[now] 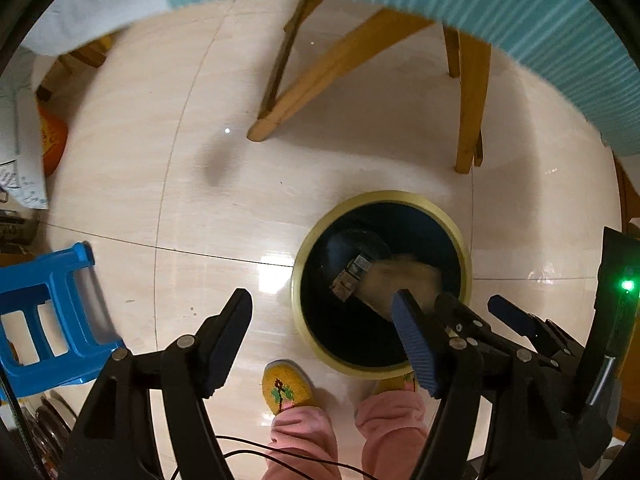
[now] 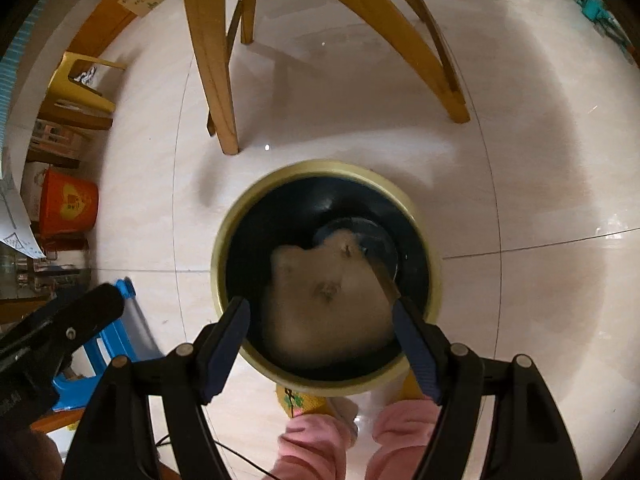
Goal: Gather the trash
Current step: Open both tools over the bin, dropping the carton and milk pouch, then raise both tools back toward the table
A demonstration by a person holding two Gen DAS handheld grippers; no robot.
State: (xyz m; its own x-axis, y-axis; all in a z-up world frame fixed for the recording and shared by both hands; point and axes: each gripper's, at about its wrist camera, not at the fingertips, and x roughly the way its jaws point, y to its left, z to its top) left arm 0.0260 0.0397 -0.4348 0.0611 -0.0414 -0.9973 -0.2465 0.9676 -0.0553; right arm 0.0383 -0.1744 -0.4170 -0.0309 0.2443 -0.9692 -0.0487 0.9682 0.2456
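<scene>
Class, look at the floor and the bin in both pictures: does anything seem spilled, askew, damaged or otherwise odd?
Nothing stands out. The bin stands upright on the floor, a blurred tan piece of trash and a small wrapper are within its rim, and no spill shows around it. Both grippers are open and empty.

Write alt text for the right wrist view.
The open right gripper points down over a yellow-rimmed bin on a pale tiled floor, with a blurred tan lump between its fingers, inside or above the bin. Wooden chair legs stand behind.
</scene>
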